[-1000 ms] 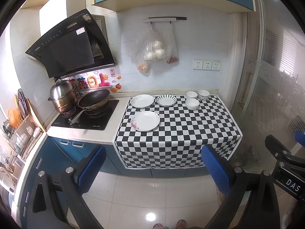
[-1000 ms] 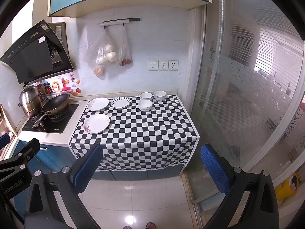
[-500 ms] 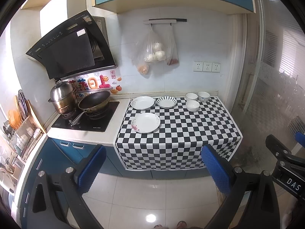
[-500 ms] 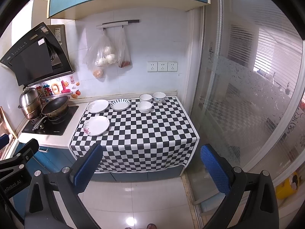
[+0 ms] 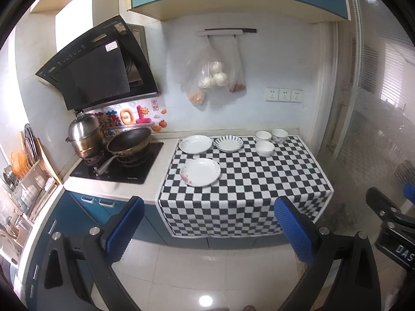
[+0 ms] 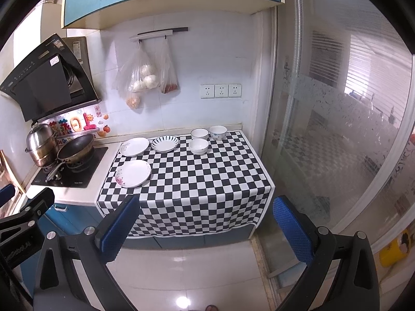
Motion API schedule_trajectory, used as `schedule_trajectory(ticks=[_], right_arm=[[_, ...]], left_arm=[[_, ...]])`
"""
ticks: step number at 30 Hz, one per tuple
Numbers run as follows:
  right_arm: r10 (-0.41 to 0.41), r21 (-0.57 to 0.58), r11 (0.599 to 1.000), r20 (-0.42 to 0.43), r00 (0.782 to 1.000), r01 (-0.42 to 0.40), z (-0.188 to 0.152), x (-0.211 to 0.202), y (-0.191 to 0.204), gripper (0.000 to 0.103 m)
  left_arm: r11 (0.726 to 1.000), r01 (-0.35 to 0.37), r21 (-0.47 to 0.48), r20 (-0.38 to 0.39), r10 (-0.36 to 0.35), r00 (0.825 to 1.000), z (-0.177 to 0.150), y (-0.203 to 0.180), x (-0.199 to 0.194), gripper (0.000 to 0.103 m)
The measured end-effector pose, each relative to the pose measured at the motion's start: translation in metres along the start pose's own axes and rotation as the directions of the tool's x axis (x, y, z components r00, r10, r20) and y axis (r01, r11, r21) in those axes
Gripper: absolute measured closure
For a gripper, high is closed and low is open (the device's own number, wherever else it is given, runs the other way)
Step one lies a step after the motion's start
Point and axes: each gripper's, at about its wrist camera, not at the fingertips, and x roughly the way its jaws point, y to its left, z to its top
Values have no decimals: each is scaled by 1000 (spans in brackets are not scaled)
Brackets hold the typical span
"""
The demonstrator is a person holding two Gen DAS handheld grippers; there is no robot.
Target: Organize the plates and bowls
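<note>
Left-wrist view: we hold the left gripper (image 5: 208, 226) above the floor, well short of the counter, its blue-padded fingers (image 5: 122, 229) spread wide apart with nothing between them. Ahead lies a checkered cloth (image 5: 259, 181) over the counter. On it we see three plates: a floral plate (image 5: 200, 172) nearest us, a white plate (image 5: 195, 144) behind it, and a striped plate (image 5: 228, 143) just beside that one. Three bowls cluster near the back right of the cloth: a front bowl (image 5: 264, 148), a rear bowl (image 5: 263, 136) and a patterned bowl (image 5: 279, 135). All dishes stand apart from both grippers. To the left, a wok (image 5: 129, 142) and a steel pot (image 5: 84, 136) sit on the stove

Right-wrist view: we hold the right gripper (image 6: 206, 229) equally far back, fingers (image 6: 290, 229) likewise wide apart and holding nothing. The floral plate (image 6: 133, 173), white plate (image 6: 134, 146), striped plate (image 6: 165, 143) and the three bowls (image 6: 198, 146) rest on the cloth (image 6: 207, 181). A glass door (image 6: 337, 129) stands to the right
</note>
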Motion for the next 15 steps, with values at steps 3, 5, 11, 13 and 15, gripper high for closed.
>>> schedule_trajectory(ticks=[3,5,11,13,15], right_arm=[[-4,14,1000,-2,1000,4,2,10,10,0],[-7,18,1000,-3,1000,7,4,16,19,0],[-40,34,999,6,999,39,13,41,50,0],[-42,35,999,1,999,42,18,52,60,0],[-40,35,999,-9,999,40,24,67,69,0]], left_arm=[[1000,-16,-6,15,17,1000,4,11,14,1],[1000,-22,-7,22,22,1000,8,20,25,1],[999,-32,-1,30,32,999,16,46,57,1],[999,-41,3,29,41,999,20,53,69,1],[999,-41,-1,16,41,999,21,59,80,1]])
